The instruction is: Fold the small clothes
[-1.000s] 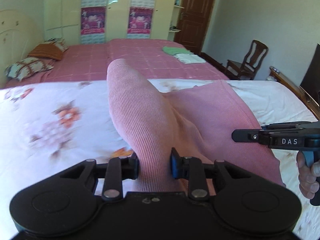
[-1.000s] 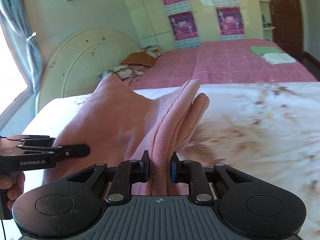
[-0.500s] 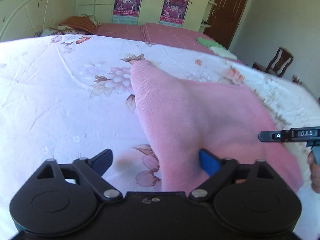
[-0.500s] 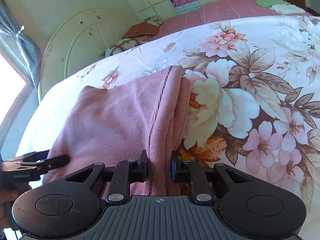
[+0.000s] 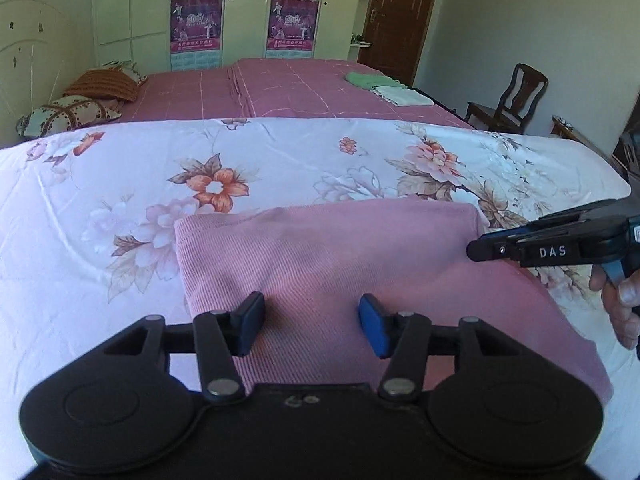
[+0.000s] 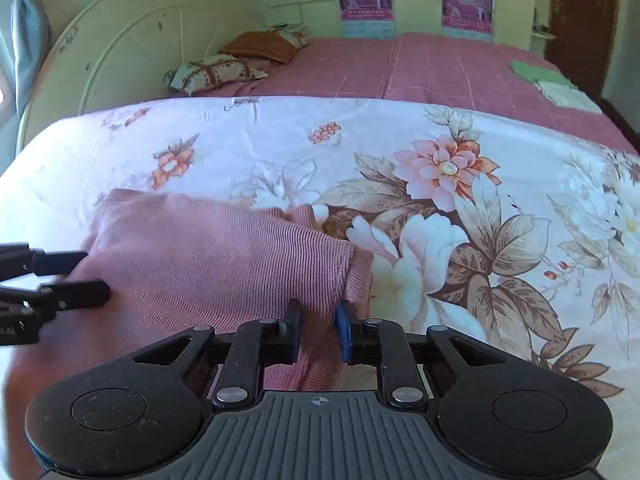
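- A pink knit garment (image 5: 360, 264) is laid folded on a white floral bedspread (image 5: 120, 200).
- The left gripper (image 5: 312, 326) is held over the garment's near part; its fingers, just closing, are spread and pinch nothing.
- The right gripper (image 6: 318, 330) is seen with its fingers pinching the garment's edge.
- Behind, a pink checked bed (image 5: 300, 88) carries pillows (image 5: 68, 114) and folded cloths (image 5: 384, 88); wardrobes with posters (image 5: 196, 24), a brown door (image 5: 396, 12) and a wooden chair (image 5: 516, 100) are seen.

"DAS" on right claw (image 5: 478, 249)
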Available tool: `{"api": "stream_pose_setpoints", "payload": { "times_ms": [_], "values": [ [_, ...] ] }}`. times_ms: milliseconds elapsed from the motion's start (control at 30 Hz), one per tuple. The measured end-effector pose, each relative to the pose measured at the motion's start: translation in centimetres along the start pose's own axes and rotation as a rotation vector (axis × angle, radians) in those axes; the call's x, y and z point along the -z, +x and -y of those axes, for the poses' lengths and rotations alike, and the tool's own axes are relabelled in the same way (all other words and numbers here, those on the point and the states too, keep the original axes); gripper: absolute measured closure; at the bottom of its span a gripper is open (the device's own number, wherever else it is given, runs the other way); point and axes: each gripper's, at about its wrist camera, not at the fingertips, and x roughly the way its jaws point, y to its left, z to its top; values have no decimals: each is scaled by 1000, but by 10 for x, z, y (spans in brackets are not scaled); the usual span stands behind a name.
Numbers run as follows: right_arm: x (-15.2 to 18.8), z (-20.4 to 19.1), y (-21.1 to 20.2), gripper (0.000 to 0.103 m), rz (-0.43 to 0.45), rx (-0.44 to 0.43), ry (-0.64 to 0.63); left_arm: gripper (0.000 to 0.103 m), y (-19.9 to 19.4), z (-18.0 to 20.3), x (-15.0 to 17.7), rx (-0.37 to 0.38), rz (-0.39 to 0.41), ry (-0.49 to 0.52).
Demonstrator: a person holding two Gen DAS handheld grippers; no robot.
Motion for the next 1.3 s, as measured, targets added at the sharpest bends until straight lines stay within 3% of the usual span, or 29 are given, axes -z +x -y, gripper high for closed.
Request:
{"api": "stream_pose_setpoints", "payload": {
  "times_ms": [67,167,333,567,600,700,767,867,933,1033,1100,1233,1267,1300],
  "values": [
    [2,2,-10,84,11,13,4,53,-25,0,6,24,39,-7],
    [17,-6,-57,84,97,-25,-22,51,-66,2,31,43,96,-36],
    [77,-14,-120,83,79,-87,-12,51,-105,6,86,28,90,-112],
    [117,-11,-121,82,13,-117,145,52,-102,15,117,-17,7,-155],
    [118,-12,-121,79,17,-126,155,51,-100,18,118,-37,-3,-142],
    [118,-16,-131,56,67,-131,167,52,-103,22,117,-71,4,-130],
    [118,-19,-136,55,88,-160,172,51,-105,24,117,-86,8,-129],
    [119,-26,-125,56,25,-178,140,51,-104,24,121,-98,-6,-159],
    [125,-30,-111,99,-26,-131,95,48,-102,26,122,-121,-25,-149],
    [135,-19,-108,99,-33,-84,86,29,-94,43,130,-220,-55,18],
    [141,-17,-107,100,-35,-83,66,26,-93,50,135,-262,-25,71],
    [143,-21,-109,100,-25,-61,38,33,-110,43,137,-237,-25,-68],
    [143,-21,-112,100,-25,-62,43,31,-116,44,141,-244,-25,-90],
    [144,-21,-116,98,-32,-64,47,23,-123,46,146,-259,-23,-100]
  ]
}}
